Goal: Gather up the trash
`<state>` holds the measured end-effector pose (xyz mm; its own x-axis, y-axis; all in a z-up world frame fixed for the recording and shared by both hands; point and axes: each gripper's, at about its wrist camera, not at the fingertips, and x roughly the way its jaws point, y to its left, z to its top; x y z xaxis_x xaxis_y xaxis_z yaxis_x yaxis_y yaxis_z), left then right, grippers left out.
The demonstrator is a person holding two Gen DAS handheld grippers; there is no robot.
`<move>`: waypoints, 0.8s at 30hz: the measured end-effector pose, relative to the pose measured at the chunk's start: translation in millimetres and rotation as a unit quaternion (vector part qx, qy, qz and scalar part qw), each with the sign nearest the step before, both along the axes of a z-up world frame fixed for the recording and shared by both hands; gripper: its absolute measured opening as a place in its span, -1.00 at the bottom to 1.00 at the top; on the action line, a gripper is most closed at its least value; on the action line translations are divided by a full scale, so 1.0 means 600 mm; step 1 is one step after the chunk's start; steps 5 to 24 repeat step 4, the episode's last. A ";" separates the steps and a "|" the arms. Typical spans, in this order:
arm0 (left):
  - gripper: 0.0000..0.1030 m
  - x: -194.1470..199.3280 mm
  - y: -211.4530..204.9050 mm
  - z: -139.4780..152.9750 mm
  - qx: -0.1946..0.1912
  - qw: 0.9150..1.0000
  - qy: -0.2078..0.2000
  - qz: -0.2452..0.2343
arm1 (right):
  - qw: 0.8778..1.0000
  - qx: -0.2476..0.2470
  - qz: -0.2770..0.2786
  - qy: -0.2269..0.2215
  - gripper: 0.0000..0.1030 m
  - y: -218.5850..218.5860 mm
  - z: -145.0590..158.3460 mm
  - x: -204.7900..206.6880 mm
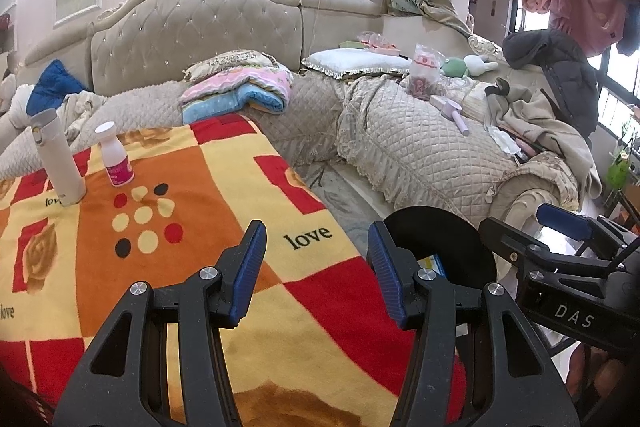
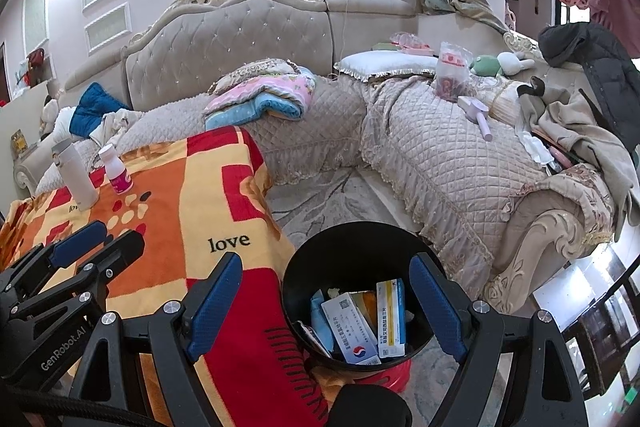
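1. The left gripper (image 1: pixel 316 263) hangs over the near part of the blanket (image 1: pixel 192 227) with its jaws open and nothing between them.
2. The right gripper (image 2: pixel 326 301) hangs above the black bin (image 2: pixel 296 267), which stands on the floor just right of the blanket edge. Its jaws are wide open and hold nothing.
3. Inside the bin lie some flat cardboard boxes (image 2: pixel 360 327), white with blue print, and a soft blue packet. They lean on each other, so the collecting looks already partly done.
4. What is left on the blanket stands at the far left: a small bottle (image 1: pixel 115 157), white with a pink label and a white cap, and just left of it a tall white flask (image 1: pixel 58 159). I judge that the small bottle is the next trash; the flask looks like a thing to keep.
5. The small bottle seems to be light plastic, smooth and a little slippery, with a narrow neck and a wider round body. It is better to take it across the body, at the label, not at the cap.
6. The blanket is thick and fluffy, so the bottle stands on a soft base and can fall over from a light push.
7. The bin is round, hard and glossy, with a wide mouth.
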<state>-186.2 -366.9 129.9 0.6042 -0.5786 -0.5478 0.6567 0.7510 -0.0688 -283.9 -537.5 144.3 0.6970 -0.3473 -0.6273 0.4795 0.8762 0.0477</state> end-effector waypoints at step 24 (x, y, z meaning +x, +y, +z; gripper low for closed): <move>0.00 0.008 0.012 -0.002 -0.004 1.000 0.009 0.005 | 1.000 -0.003 0.006 0.004 0.62 0.007 0.000 0.010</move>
